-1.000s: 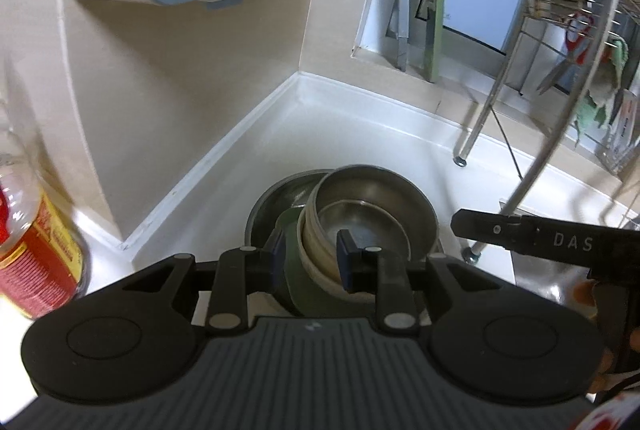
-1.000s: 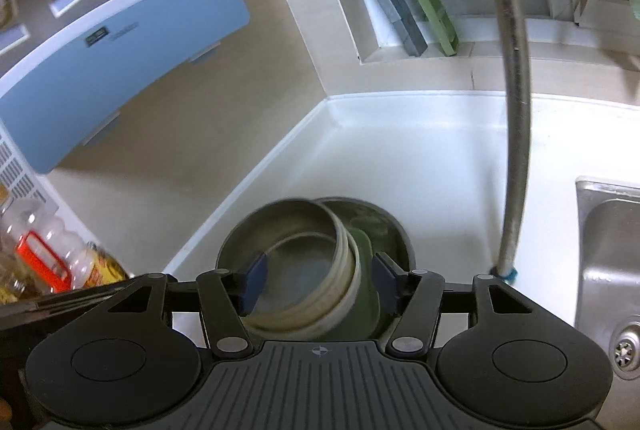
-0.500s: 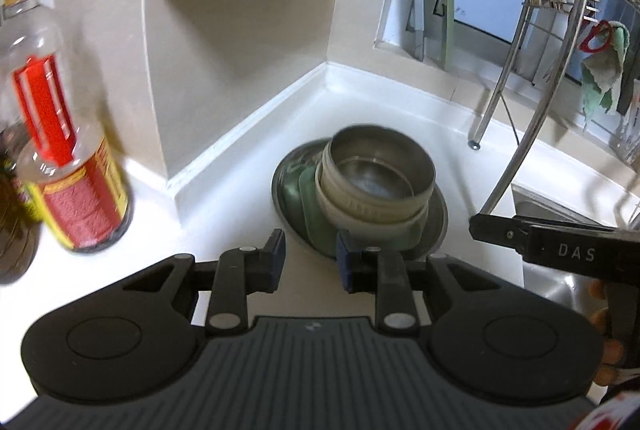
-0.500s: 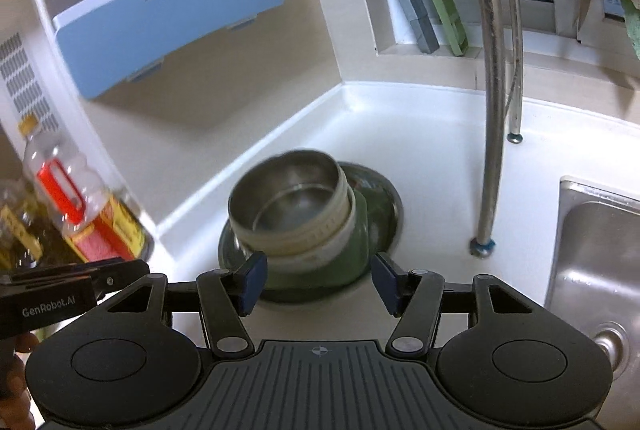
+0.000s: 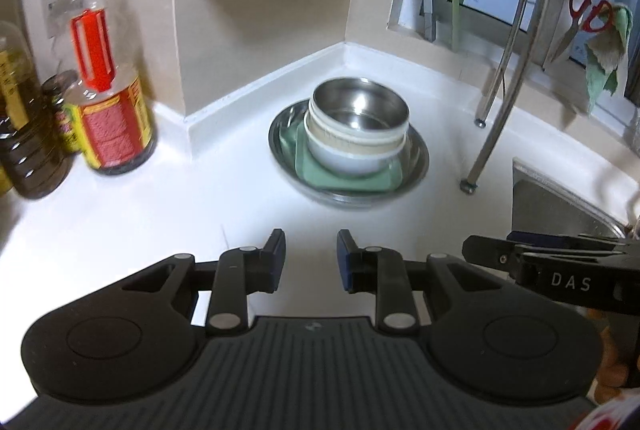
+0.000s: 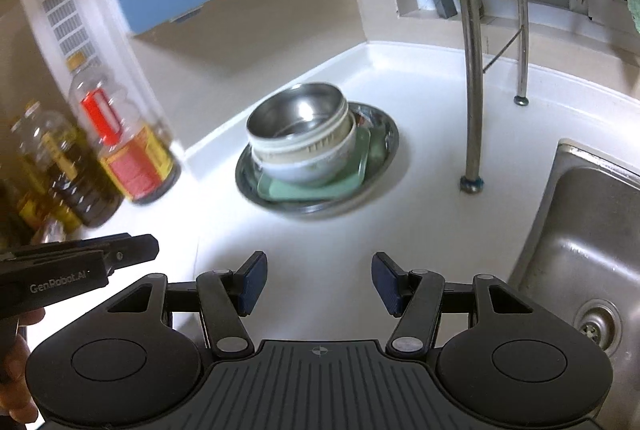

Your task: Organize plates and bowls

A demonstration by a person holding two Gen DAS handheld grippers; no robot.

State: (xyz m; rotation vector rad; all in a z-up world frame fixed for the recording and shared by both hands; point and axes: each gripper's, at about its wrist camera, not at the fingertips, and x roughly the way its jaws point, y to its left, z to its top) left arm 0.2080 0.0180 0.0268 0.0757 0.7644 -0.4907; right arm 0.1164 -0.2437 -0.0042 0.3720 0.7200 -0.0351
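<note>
At far left, clear plastic oil bottles with red-and-yellow labels point(image 5: 108, 121) stand on the white countertop point(image 5: 160, 205). Left gripper point(image 5: 311, 256): jaws narrowly parted, empty. In the counter corner, a wide steel basin point(image 5: 416, 157) holds a pale green square plate point(image 5: 344, 181), a white bowl point(image 5: 352, 155) and a steel bowl point(image 5: 360, 105), nested. Right gripper point(image 6: 319, 280): jaws wide, empty. Steel sink point(image 6: 592, 242) at far right.

- Bright overhead light glares off the white counter point(image 5: 168, 213).
- Motion blur smears the bottles point(image 6: 120, 149) at left.
- Fisheye distortion bends the far rack poles point(image 6: 472, 69); corners darken.
</note>
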